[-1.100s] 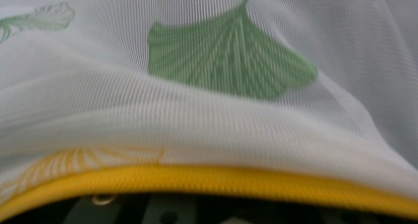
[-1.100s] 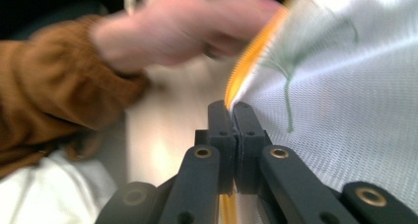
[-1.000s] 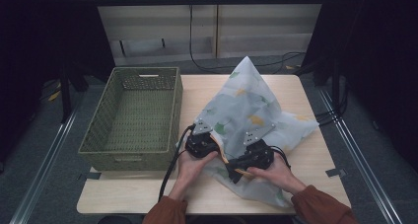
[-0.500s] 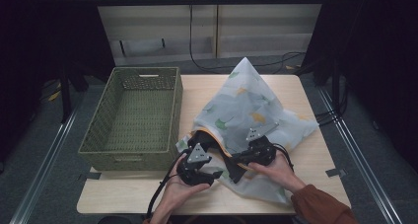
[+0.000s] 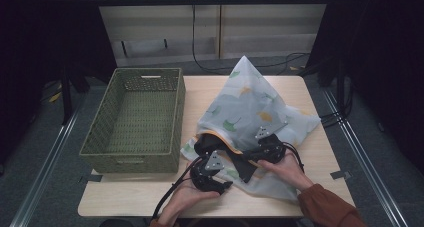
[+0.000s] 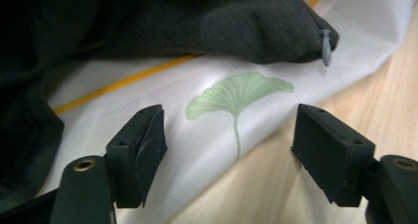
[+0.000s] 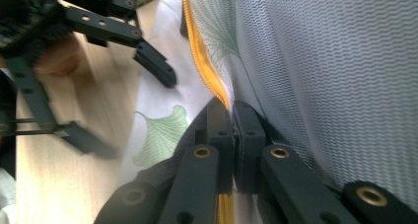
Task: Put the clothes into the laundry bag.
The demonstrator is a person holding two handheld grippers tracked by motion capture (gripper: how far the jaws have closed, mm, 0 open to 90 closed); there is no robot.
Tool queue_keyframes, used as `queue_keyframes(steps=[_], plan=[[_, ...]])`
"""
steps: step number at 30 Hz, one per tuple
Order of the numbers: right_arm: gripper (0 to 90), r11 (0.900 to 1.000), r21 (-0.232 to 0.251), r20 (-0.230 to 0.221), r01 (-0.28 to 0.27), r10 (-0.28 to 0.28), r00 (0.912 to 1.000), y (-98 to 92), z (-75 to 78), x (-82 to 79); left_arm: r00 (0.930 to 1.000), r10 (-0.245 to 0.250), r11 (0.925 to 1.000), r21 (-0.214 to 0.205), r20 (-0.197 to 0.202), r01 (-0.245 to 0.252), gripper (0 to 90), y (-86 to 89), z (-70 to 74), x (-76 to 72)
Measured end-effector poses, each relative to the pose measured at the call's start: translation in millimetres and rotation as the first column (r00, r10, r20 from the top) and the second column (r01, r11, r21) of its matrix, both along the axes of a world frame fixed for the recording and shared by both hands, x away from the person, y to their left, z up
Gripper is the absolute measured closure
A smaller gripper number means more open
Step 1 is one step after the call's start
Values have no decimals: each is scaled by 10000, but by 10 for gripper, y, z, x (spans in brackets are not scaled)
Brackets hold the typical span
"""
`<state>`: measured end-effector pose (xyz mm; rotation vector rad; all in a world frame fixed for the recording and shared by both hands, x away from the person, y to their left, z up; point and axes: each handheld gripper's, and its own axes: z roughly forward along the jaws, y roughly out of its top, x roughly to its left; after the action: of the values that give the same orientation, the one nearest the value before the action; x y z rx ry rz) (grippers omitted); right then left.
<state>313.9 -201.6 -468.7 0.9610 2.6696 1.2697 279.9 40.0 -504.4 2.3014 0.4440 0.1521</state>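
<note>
— What has changed since a second ago?

— The left tongs were up against the mesh bag beside the right tongs; now they sit nearer the bench edge, off the bag's near-left corner. Their jaws have just been opening and stand apart, with nothing pressed between them (the white cloth with its green leaf print lies beneath the gap).

— And the right tongs?

— Clamped together on the bag's orange-trimmed rim, as before. The dark garment lies inside the mouth.

— Where is the bag?

— On the bench, right of the basket, its far end peaked up as earlier, its mouth toward the person.
</note>
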Motion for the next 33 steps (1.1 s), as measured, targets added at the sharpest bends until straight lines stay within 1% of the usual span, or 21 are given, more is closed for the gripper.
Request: queue_keyframes(steps=[2, 4, 5, 7, 10, 12, 14, 15, 16, 17, 19, 20, 21, 23, 24, 26, 27, 29, 30, 31, 33], plan=[[883, 9999, 153, 47, -34, 33, 10000, 3, 23, -13, 10000, -53, 9999, 106, 41, 53, 355, -23, 23, -1], [884, 9993, 358, 94, -72, 69, 9999, 6, 69, -36, 9997, -240, 9997, -103, 69, 240, 473, -49, 17, -13], [884, 9984, 558, 53, -122, 119, 9999, 9, 97, -47, 9995, -304, 9995, 43, 88, 304, 512, -57, 29, -7], [884, 9952, 953, 100, -229, 221, 9997, 29, 168, -78, 9997, -225, 9996, -190, 98, 227, 568, -85, 16, -5], [884, 9885, 1407, 121, -564, 552, 9984, 94, 247, -131, 9995, -283, 9995, -157, 134, 285, 688, -103, 20, -9], [884, 9842, 1577, 83, -803, 800, 9968, 143, 272, -156, 9997, -227, 9997, -107, 129, 228, 779, -108, 24, -18], [884, 9822, 1643, 65, -915, 917, 9958, 188, 273, -175, 9992, -188, 9997, -174, 348, 194, 890, -111, 12, -24], [884, 9818, 1611, 67, -1005, 1008, 9949, 216, 256, -182, 9990, -188, 9998, 84, 405, 184, 900, -108, 29, -32], [884, 9838, 1470, 123, -1025, 1018, 9947, 243, 223, -187, 9994, -149, 9998, 137, 313, 145, 900, -106, 36, -31], [884, 9859, 1270, 77, -1086, 1085, 9941, 270, 178, -184, 9997, -50, 9998, -170, 226, 54, 900, -102, 17, -30], [884, 9925, 762, -143, -953, 966, 9952, 291, 81, -162, 9999, -39, 9998, -213, 111, 41, 900, -74, 14, -16], [884, 9937, 677, -288, -897, 918, 9954, 288, 29, -139, 10000, 33, 9986, -531, 6, -32, 900, -69, -7, -22], [884, 9963, 496, -383, -699, 719, 9967, 283, -18, -115, 10000, 51, 9991, -423, 9, -50, 900, -64, 1, -28], [884, 9974, 266, -435, -662, 674, 9968, 284, -80, -77, 9998, -105, 9981, -608, -187, 93, 900, -76, -2, -28], [883, 9981, 145, -465, -603, 609, 9971, 288, -98, -71, 9990, -368, 9987, -365, -245, 359, 900, -76, 16, -32], [883, 9977, -324, -374, -587, 575, 9976, 309, -163, -43, 9977, -532, 9961, -723, -410, 502, 900, -97, -3, -51], [883, 9974, -533, -383, -482, 462, 9982, 314, -192, -25, 9974, -565, 9972, -518, -442, 541, 900, -99, 14, -58], [883, 9951, -875, -174, -465, 452, 9988, 321, -218, 5, 9976, -623, 9961, -637, -288, 603, 900, -122, 13, -81], [883, 9956, -850, -216, -401, 384, 9990, 322, -221, 12, 9973, -667, 9953, -720, -299, 644, 900, -130, 35, -91], [883, 9943, -1003, -137, -373, 361, 9993, 321, -226, 23, 9958, -870, 9942, -660, -288, 850, 900, -132, 52, -85], [883, 9912, -1264, 117, -391, 409, 9991, 319, -227, 43, 9950, -916, 9936, -698, -391, 887, 900, -149, 82, -88]])
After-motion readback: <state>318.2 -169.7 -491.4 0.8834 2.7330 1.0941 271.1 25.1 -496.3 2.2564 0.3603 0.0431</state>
